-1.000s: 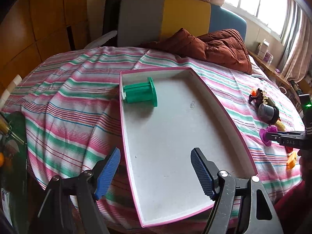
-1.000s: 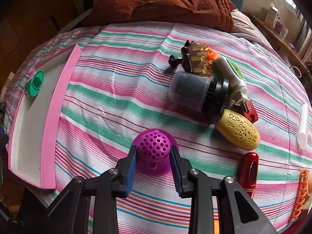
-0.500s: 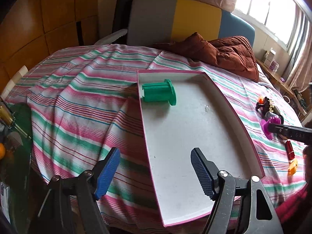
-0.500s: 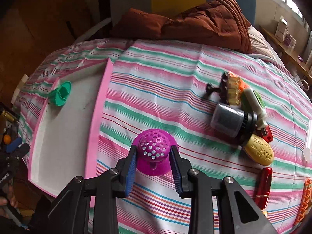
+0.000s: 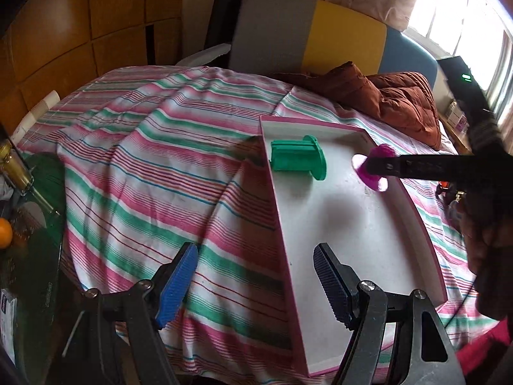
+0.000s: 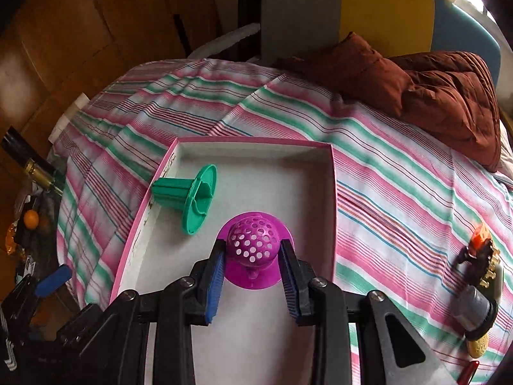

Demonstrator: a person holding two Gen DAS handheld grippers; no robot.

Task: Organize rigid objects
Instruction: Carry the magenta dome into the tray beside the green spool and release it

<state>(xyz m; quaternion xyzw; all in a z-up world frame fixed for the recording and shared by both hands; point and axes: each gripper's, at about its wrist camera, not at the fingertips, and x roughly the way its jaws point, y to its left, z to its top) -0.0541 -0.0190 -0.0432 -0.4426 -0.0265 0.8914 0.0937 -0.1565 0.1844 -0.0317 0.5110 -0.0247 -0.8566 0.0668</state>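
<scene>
Right fingers (image 6: pixel 253 256) around purple strainer (image 6: pixel 253 243); empty, parted left fingers (image 5: pixel 256 285) in left view only.

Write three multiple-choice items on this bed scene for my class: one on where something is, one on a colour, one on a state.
1. Where does the green spool lie?
A. On the brown quilt
B. Inside the tray
C. On the striped sheet

2. What colour is the tray's rim?
A. Pink
B. Yellow
C. Black

3. What is the right hand-held gripper doing?
A. Standing open and empty
B. Gripping the green spool
C. Gripping the purple strainer

Answers:
1 B: the green spool rests on the tray's white floor.
2 A: the tray has a pink edge.
3 C: the right hand-held gripper pinches the purple strainer over the tray.
</scene>
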